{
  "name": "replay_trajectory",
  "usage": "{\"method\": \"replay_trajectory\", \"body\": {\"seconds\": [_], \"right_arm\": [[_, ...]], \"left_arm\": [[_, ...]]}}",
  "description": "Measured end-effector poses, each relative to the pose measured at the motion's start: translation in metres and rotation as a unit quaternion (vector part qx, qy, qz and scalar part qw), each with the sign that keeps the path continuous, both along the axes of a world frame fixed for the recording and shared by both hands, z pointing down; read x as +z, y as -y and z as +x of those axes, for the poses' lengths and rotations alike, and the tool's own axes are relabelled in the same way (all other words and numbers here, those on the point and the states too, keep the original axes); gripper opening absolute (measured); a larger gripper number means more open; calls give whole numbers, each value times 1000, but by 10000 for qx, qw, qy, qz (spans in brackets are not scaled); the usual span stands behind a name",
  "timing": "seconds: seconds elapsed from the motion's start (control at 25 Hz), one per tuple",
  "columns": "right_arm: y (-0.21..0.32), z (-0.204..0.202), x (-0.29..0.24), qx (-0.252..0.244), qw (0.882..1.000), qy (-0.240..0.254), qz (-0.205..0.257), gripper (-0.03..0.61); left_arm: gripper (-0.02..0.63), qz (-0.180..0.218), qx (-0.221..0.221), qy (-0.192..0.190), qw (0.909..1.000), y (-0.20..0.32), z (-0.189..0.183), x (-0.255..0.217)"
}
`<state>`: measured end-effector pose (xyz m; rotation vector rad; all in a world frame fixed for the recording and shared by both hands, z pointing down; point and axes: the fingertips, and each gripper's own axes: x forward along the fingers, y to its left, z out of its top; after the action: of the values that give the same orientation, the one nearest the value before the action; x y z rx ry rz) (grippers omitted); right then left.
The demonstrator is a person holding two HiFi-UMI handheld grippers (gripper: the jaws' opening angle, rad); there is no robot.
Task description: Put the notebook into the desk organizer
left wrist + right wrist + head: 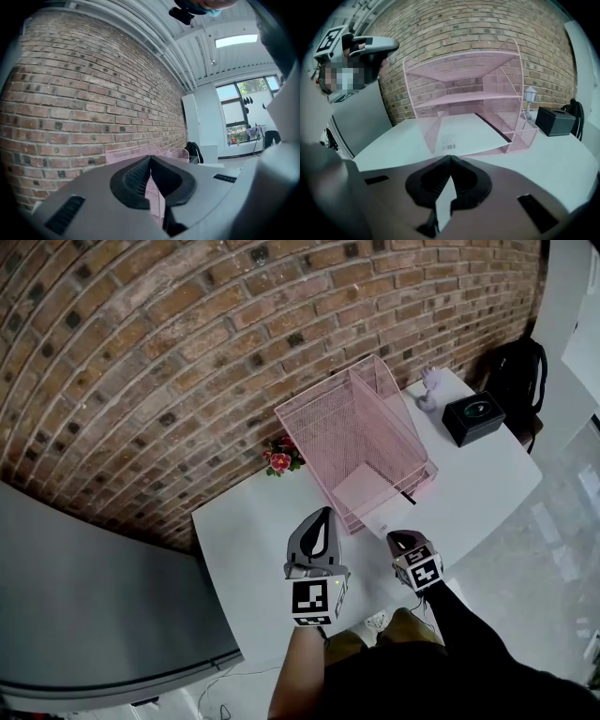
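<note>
Lying just beyond right claw (449, 157): notebook (464, 131)

Notebook (464, 133) in desk organizer (461, 70)
The white notebook, barcode facing up and dark edge to the right, is laid flat in the bottom tier of the pink wire-mesh organizer, stood upright on the counter (562, 154).

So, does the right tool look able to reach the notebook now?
Probably yes. The notebook lies in the bottom tray of the pink organizer, its near edge facing the right tool with only table between. Its jaws are shut, so they must open first.
</note>
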<state>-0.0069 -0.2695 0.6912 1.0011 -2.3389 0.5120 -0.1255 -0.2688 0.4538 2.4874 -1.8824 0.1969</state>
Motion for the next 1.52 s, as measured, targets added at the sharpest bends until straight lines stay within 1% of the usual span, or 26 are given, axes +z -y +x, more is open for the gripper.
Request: {"method": "replay_trajectory", "body": {"seconds": [0.12,0.68,0.8,0.96,1.12,1.24,1.36,1.52], "right_arm": [[2,-5,3,-4,10000,1,-59,21],[32,-48,-4,-303,9995,46,74,21],[38,-53,-6,-356,9993,14,120,21],[42,-58,-6,-356,9993,131,73,21],[38,-59,-5,-359,9992,136,91,21],[38,-52,-10,-283,9993,82,228,21],[38,-41,-24,-113,9990,128,418,21],[34,-26,-58,141,9960,217,852,21]], "left_arm": [[15,-31,-35,14,10000,0,-3,1],[15,-58,-279,165,9995,4,-30,-1],[15,-80,-336,231,9991,2,-36,-1],[15,-89,-407,288,9987,-1,-41,-4],[15,-114,-509,276,9983,-4,-47,-1],[15,-120,-575,273,9979,-6,-52,0],[15,-89,-668,219,9975,-9,-60,-3],[15,15,-647,192,9977,-18,-61,-13]]}}
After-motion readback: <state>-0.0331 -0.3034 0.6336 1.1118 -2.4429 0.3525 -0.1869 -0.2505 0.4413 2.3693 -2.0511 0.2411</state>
